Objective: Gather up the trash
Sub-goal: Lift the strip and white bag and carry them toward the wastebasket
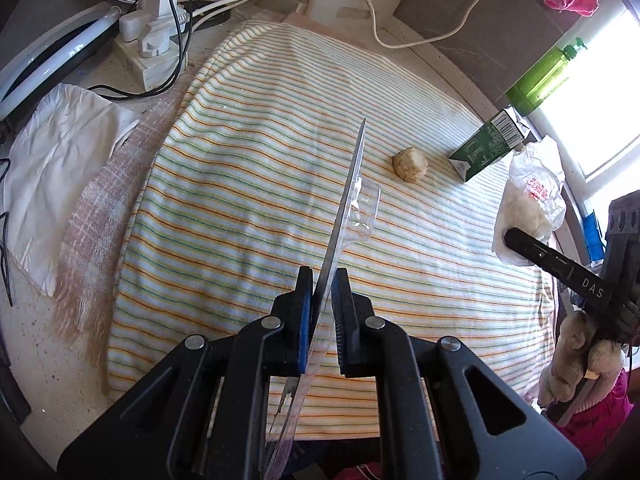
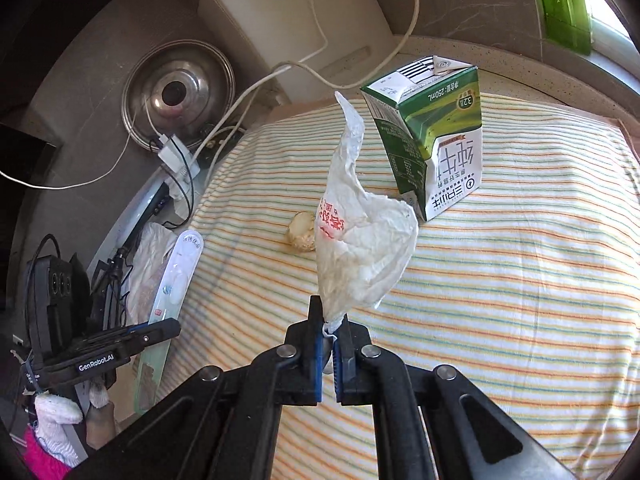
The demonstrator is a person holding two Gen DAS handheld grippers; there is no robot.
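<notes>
Gripping on both sides. Left claw (image 1: 322, 280) is closed on a clear plastic blister pack (image 1: 352, 200), seen edge-on from its own camera; the pack stands up out of the jaws over the striped cloth (image 1: 248, 168). From the right wrist view the same pack (image 2: 176, 280) shows as a long white-and-clear toothbrush-type package, lifted off the cloth at the left edge.

Right claw (image 2: 328, 326) is pinched shut on the twisted end of a crumpled white plastic bag (image 2: 360, 240) with red print. Bag hangs above the cloth, clear of it, in front of the other items. Left view shows the same bag (image 1: 532, 200) at the far right with the right claw's black finger across it.

Left on the cloth: a small round beige lump (image 1: 411, 165), can't tell what it is, and a green-and-white milk carton (image 2: 432, 132) standing upside down, just beside the lump, not touching.

Cloth covers most of the counter (image 1: 52, 380). White crumpled paper (image 1: 60, 168) lies off the cloth's left side, near a power strip with plugs (image 1: 154, 32). Green bottle (image 1: 544, 76) sits by the window.
</notes>
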